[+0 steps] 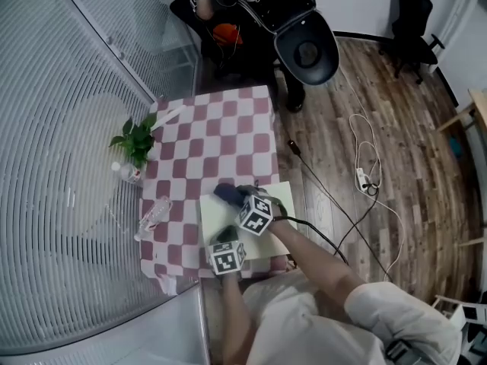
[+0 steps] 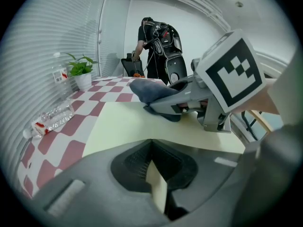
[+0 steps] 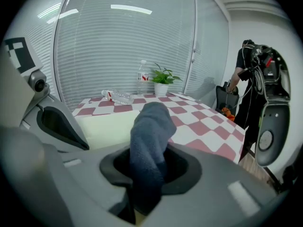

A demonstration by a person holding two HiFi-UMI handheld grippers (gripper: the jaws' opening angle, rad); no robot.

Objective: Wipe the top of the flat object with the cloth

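Item 1, flat object (image 2: 128,122): one pale yellow-green board, lying flat at the near edge of the bench (image 1: 228,128), which is wearing a red-and-white checked cover. No writing is showing on it.

Item 2, cloth (image 3: 150,126): one, dark blue, bunched. It is resting on the far part of the board.

Item 3, left tongs (image 2: 152,160): they are pinching the board's near edge, a pale sliver of it showing between them.

Item 4, right tongs (image 3: 147,162): they are gripping the cloth, which is standing up out of them in a fold.

Item 5, marker cubes: two, one on each tool (image 1: 227,257) (image 1: 256,214), each showing black-and-white square patterns and no lettering.

Item 6, bottles: two, clear plastic. One is standing upright (image 1: 131,173) just beside the plant; the other is lying on its side (image 1: 154,214) near the bench's left edge. Both are carrying red labels, the print too small to read.

Item 7, plant (image 1: 137,137): one, green, sitting in a white pot at the bench's left side.

Item 8, person (image 2: 144,46): one, in black, standing beyond the bench's far end beside a black scooter-like machine (image 1: 307,48).

Item 9, power strip (image 1: 364,179): one, white, lying on the wood floor with cables trailing from it.
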